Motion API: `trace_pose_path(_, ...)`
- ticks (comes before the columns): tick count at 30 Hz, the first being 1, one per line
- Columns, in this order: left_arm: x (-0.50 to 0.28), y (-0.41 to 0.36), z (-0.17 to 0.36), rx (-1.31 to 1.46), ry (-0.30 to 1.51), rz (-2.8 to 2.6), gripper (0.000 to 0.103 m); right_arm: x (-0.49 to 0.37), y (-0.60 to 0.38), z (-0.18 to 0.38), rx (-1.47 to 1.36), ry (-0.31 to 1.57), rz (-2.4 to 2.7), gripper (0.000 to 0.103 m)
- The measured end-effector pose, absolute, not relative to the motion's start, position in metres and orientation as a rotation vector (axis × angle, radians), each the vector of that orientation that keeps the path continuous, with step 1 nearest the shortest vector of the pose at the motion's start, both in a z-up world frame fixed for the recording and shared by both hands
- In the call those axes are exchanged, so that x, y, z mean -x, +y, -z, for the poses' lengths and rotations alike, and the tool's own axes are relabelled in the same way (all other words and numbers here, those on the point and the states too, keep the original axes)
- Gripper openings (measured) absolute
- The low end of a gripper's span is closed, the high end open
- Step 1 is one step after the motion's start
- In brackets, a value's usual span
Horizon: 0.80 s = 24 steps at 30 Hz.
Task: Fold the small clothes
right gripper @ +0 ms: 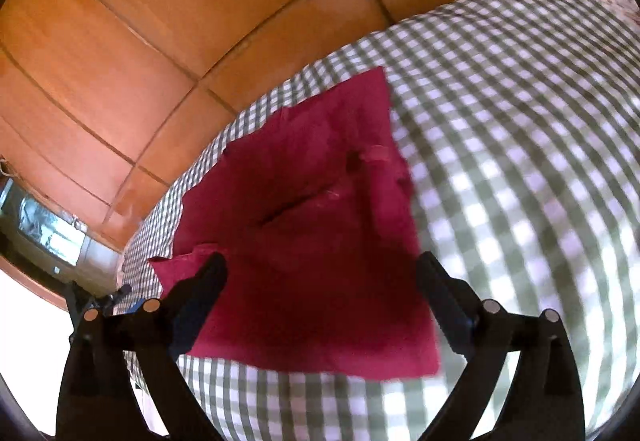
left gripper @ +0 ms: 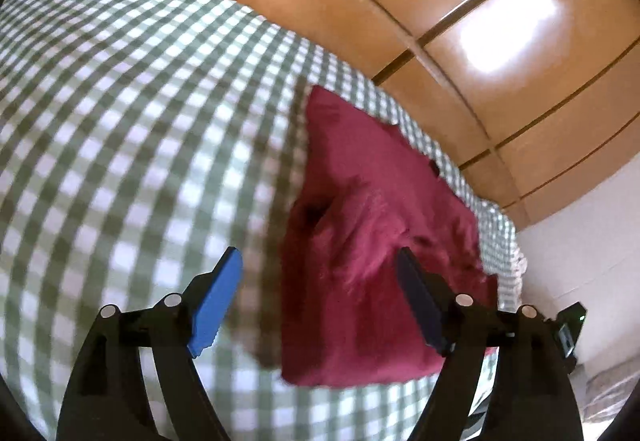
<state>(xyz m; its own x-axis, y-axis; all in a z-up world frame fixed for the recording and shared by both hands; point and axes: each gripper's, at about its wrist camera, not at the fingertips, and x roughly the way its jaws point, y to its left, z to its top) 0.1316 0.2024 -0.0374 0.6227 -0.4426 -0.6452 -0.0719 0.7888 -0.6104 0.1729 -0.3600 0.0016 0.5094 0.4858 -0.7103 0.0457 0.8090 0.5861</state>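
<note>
bed: the green-checked cover (left gripper: 120,129) fills my two views, wooden wardrobe doors (left gripper: 460,1) behind it.
garment: the red garment (left gripper: 372,225) lies on the cover near the bed's far edge, roughly squared with a straight near hem, a flap (right gripper: 180,265) sticking out at one side.
left gripper: my left gripper (left gripper: 320,297) hangs over the cloth's near edge, jaws spread, nothing pinched.
right gripper: my right gripper (right gripper: 320,289) hovers above the cloth, jaws wide, empty.
progress: i judge one fold laid; flap and further folds remain.
</note>
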Motion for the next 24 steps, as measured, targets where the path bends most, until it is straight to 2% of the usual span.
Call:
trace_pose_path(4, -0.110, 0.195, 0.055, 0.587, 0.916, 0.274, 0.077, -0.148, -0.364, 0.013, -0.538, 1.066, -0.245, 0.095)
trace_pose_path(7, -0.102, 0.179, 0.067, 0.556, 0.944, 0.322, 0.073, -0.148, -0.355, 0.031, -0.498, 1.097, -0.228, 0.084)
trace_pose_path(10, -0.102, 0.162, 0.071, 0.522, 0.953, 0.353, 0.053, -0.156, -0.337, 0.040, -0.448, 1.094, -0.226, 0.065)
trace_pose_path(12, -0.108, 0.156, 0.073, 0.498, 0.962, 0.349, 0.025, -0.162, -0.327, 0.042, -0.402, 1.099, -0.203, 0.048)
trace_pose_path(14, -0.110, 0.154, 0.073, 0.487, 0.962, 0.341, 0.017, -0.165, -0.324, 0.041, -0.398, 1.109, -0.226, 0.032)
trace_pose_path(15, -0.108, 0.155, 0.071, 0.486, 0.957, 0.342, 0.014, -0.164, -0.325, 0.041, -0.398, 1.108, -0.232, 0.027)
trace_pose_path(17, -0.101, 0.156, 0.070, 0.478, 0.946, 0.356, 0.012, -0.157, -0.326, 0.034, -0.395, 1.100, -0.258, 0.023)
trace_pose_path(24, -0.058, 0.160, 0.072, 0.494, 0.959, 0.397, 0.012, -0.115, -0.340, 0.018, -0.389, 1.130, -0.305, 0.022)
